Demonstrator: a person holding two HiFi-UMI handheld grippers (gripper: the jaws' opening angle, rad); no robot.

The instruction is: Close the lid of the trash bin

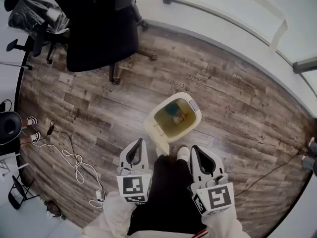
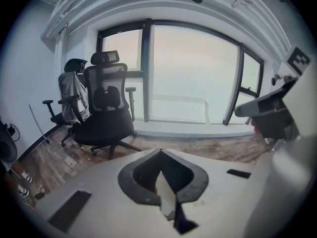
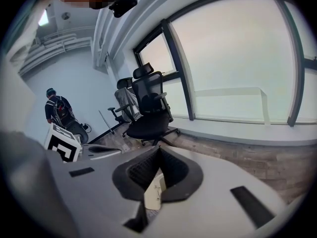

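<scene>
A cream trash bin [image 1: 194, 117] stands on the wood floor just ahead of my feet. Its top is open and something blue-green lies inside. A cream flap [image 1: 157, 133] on its near left side looks like the raised lid, seen edge-on. My left gripper [image 1: 140, 142] hangs below and left of the bin, shut and empty. On the bin's near right side my right gripper [image 1: 194, 148] is likewise shut and empty. Neither touches the bin. Between the shut left gripper [image 2: 159, 151] jaws a cream sliver of the bin [image 2: 166, 196] shows; the right gripper [image 3: 159, 148] view shows the bin [image 3: 152, 193] too.
A black office chair [image 1: 101, 31] stands at the back left, with a second chair [image 1: 32, 14] beside it. White and black cables [image 1: 74, 160] trail over the floor at left. A curved white window ledge [image 1: 237, 29] bounds the far side. A person [image 3: 57, 108] stands at left.
</scene>
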